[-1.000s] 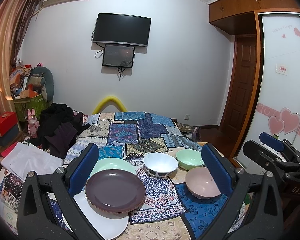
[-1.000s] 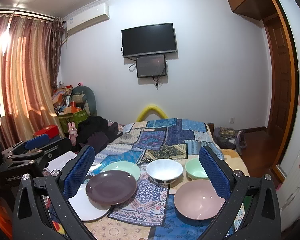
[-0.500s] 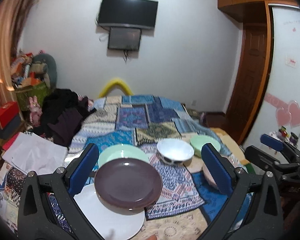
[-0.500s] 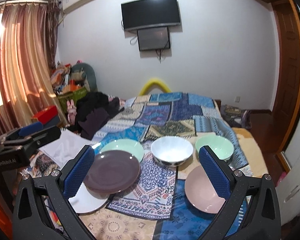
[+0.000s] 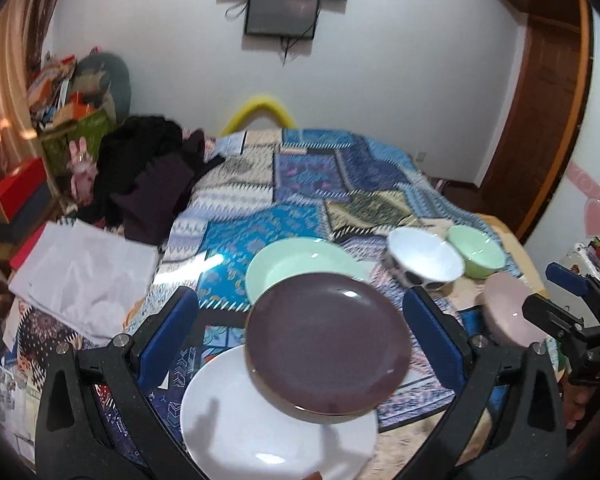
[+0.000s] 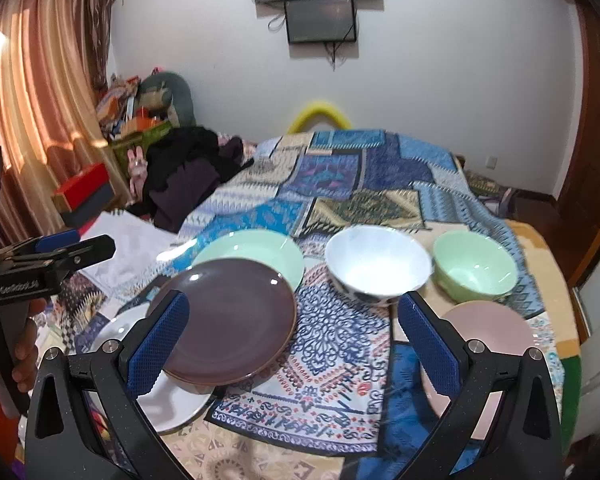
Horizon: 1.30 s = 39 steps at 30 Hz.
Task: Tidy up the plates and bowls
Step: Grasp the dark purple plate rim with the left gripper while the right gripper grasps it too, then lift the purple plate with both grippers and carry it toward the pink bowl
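A bedroom, and a bed (image 6: 340, 184) under a patchwork cover carries the crockery near its foot edge: purple plate (image 6: 228, 320) overlapping a white plate (image 6: 172, 404) and a green plate (image 6: 256, 250), with a white bowl (image 6: 378, 266), green bowl (image 6: 474, 266) and pink bowl (image 6: 488, 332) toward the right edge. Left gripper (image 5: 300, 340) spread wide above the purple plate, holding nothing. Right gripper (image 6: 292, 344) equally spread, its right finger beside the pink bowl.

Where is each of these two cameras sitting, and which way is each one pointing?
Left wrist: on the left gripper, facing down the bed over the purple plate; its open blue-padded fingers show, with the right gripper at the edge.
Right wrist: on the right gripper, same heading from further right; open fingers, the left gripper and a hand show.
Shared: purple plate, white bowl, wall screens.
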Available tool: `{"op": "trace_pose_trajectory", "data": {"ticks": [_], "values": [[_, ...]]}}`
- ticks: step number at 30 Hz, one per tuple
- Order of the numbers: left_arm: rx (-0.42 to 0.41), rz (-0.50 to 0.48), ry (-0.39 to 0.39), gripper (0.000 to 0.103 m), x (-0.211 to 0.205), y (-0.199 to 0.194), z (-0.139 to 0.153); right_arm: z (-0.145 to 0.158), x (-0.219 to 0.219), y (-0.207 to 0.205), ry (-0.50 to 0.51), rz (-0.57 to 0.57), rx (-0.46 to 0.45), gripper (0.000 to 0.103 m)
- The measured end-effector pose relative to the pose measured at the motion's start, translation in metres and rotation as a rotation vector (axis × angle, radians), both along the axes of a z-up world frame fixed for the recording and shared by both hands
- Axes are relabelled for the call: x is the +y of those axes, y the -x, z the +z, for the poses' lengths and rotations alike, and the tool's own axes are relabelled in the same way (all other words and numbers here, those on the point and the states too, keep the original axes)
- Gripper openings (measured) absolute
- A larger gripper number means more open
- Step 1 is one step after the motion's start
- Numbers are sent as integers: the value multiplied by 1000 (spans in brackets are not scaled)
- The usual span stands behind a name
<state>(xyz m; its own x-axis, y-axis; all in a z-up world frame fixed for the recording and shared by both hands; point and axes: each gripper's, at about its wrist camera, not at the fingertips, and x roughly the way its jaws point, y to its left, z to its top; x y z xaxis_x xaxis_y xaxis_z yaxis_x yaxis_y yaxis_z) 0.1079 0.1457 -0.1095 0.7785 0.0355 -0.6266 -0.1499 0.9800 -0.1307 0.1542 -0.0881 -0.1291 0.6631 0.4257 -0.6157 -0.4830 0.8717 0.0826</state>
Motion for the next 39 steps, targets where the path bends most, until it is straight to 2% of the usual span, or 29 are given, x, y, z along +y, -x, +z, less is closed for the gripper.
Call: {"op": "trace_pose_trajectory", "data": {"ticks": [4,9,13,19,29,33,39], "values": [[83,-5,36,88,20,-20,-25,-16,10,-13,19,0,53,103],[180,-29,65,80,34,-40,-57,-38,16,-28,32,-6,133,100],[229,-36,52,75,40,-51,-77,-59,20,-39,49,-5,206,89],[296,-65,66,66,46,-65,-101,-77,24,-47,46,2,277,78],[385,-108,138,38,54,-85,-130,-99,32,-59,29,35,373,54],[409,-122,161,34,55,-89,-137,-107,37,-61,27,50,409,50],[432,-148,174,32,54,-90,-142,-109,42,-64,11,76,422,37]]}}
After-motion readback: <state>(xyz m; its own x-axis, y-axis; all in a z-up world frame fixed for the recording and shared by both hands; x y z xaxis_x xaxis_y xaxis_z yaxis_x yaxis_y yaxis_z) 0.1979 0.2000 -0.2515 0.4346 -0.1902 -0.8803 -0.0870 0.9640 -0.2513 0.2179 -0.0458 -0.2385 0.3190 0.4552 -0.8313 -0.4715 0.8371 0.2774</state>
